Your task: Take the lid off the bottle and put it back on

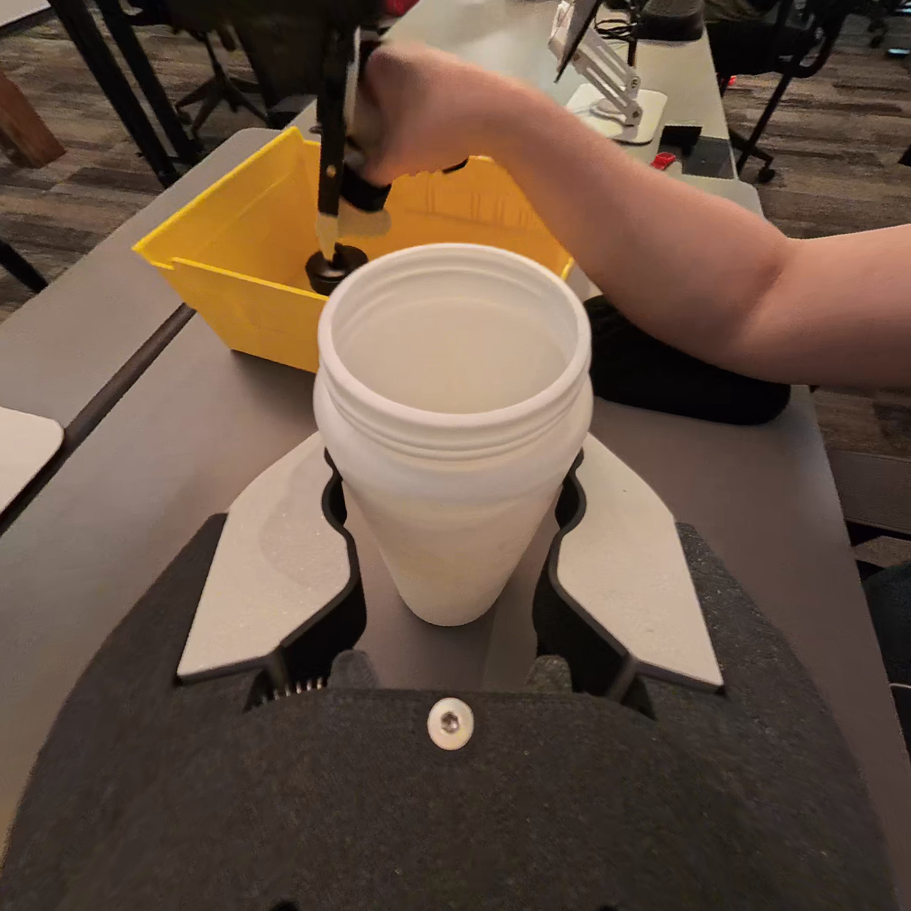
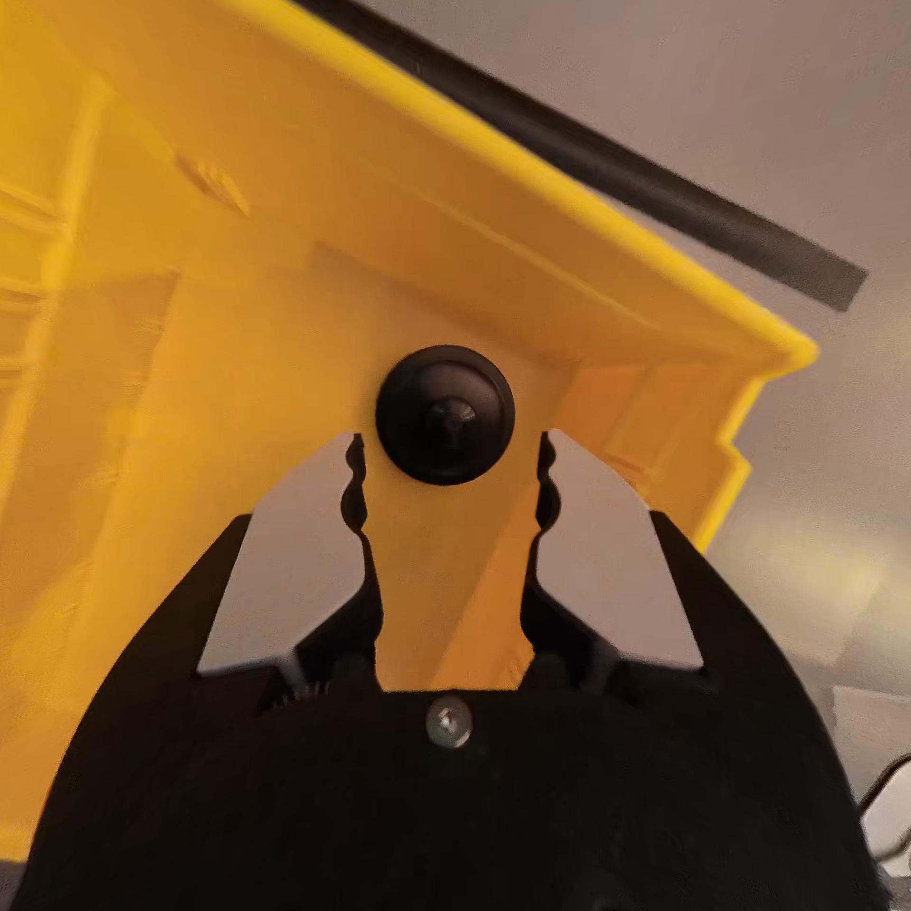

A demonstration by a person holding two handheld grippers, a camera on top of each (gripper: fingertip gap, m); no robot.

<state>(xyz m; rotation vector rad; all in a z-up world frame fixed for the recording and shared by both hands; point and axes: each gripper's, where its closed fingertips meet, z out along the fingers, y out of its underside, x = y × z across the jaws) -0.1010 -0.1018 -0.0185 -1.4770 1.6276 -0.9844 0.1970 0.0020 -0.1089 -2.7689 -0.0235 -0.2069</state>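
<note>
I have the grey table (image 1: pixel 162 473) under both tools, and on it the yellow plastic bin (image 1: pixel 236 256) standing just behind the white wide-mouth bottle (image 1: pixel 453 443). The bottle stands upright on the table with its threaded neck bare and its mouth open, so the lid is off. My left gripper (image 1: pixel 453 498) has a finger on each side of the bottle's body, below the shoulder; the inner edges look pressed against the plastic, so I judge it is clamped there and steadying the bottle.

The person's hand (image 1: pixel 424 113) reaches across with my right gripper (image 2: pixel 451 443), pointing it down into the bin. Its jaws stand apart, moderately wide, with nothing between them. The black lid (image 2: pixel 445 415), round with a small knob in the middle, lies flat on the bin floor just past the fingertips. In the left wrist view one fingertip seems to touch the lid's top; the blur keeps me from being sure.

I read this as the turn between the two halves: lid removed and lying in the bin, not yet gripped for return. Next I need to straddle the lid's rim or knob, close firmly, lift clear of the bin wall, and bring it level over the neck so the threads catch.
</note>
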